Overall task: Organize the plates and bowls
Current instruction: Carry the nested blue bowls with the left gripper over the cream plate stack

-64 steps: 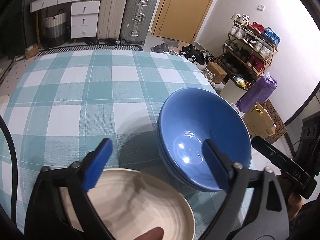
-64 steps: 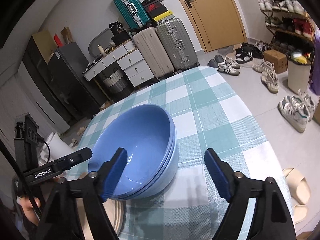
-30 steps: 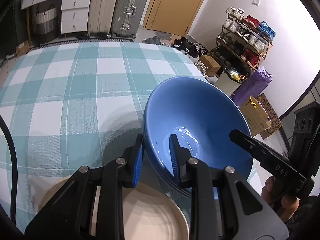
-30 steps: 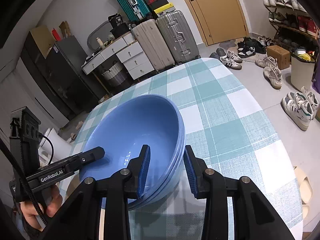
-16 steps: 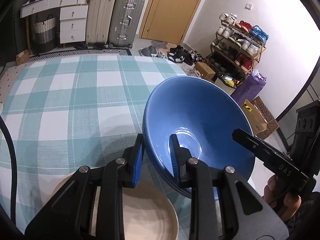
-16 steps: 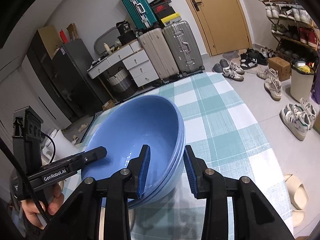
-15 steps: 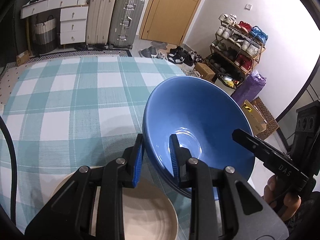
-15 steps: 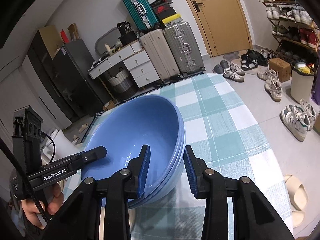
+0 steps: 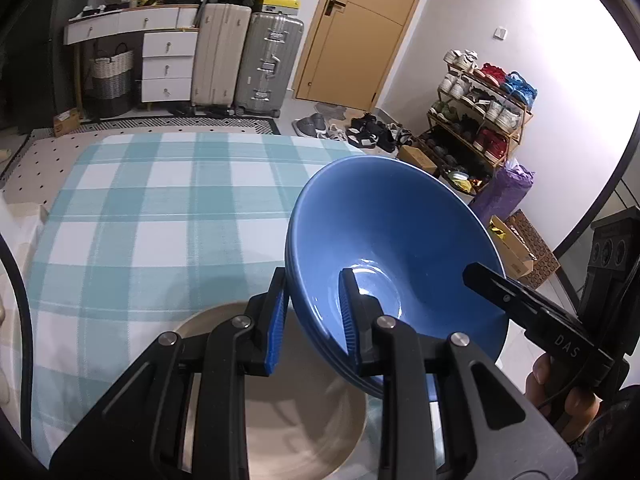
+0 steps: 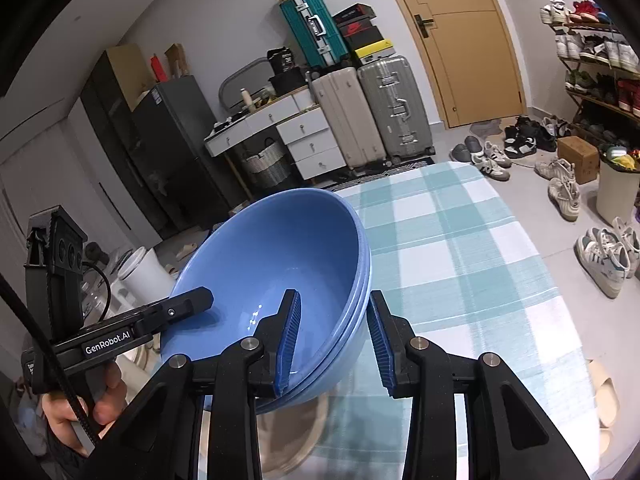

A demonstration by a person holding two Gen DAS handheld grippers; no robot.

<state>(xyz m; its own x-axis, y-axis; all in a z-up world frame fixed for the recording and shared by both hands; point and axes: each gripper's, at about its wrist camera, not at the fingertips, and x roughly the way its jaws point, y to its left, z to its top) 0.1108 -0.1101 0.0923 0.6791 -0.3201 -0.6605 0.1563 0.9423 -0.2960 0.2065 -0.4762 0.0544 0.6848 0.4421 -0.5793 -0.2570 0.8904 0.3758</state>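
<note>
Left wrist view: stacked bowls [image 9: 394, 240] at 3 o'clock of centre, off the tablecloth [image 9: 160, 208], rim clamped from both sides, left gripper [image 9: 312, 316] at 6 o'clock of the stack, right gripper [image 9: 486, 280] entering at 4 o'clock. Plate [image 9: 280, 412] on the cloth at 6 o'clock, below the stack, partly behind the left gripper; probably not touching the bowls, blur makes it hard to call. Behind the table: drawer unit [image 9: 166, 62] at 11 o'clock, suitcases [image 9: 248, 60] at 12, door [image 9: 360, 28] right of them, shoe rack [image 9: 480, 116] at 2. Right wrist view: stack left of centre, right gripper [image 10: 332, 340] at its 6 o'clock, left gripper [image 10: 192, 304] at 8.
</note>
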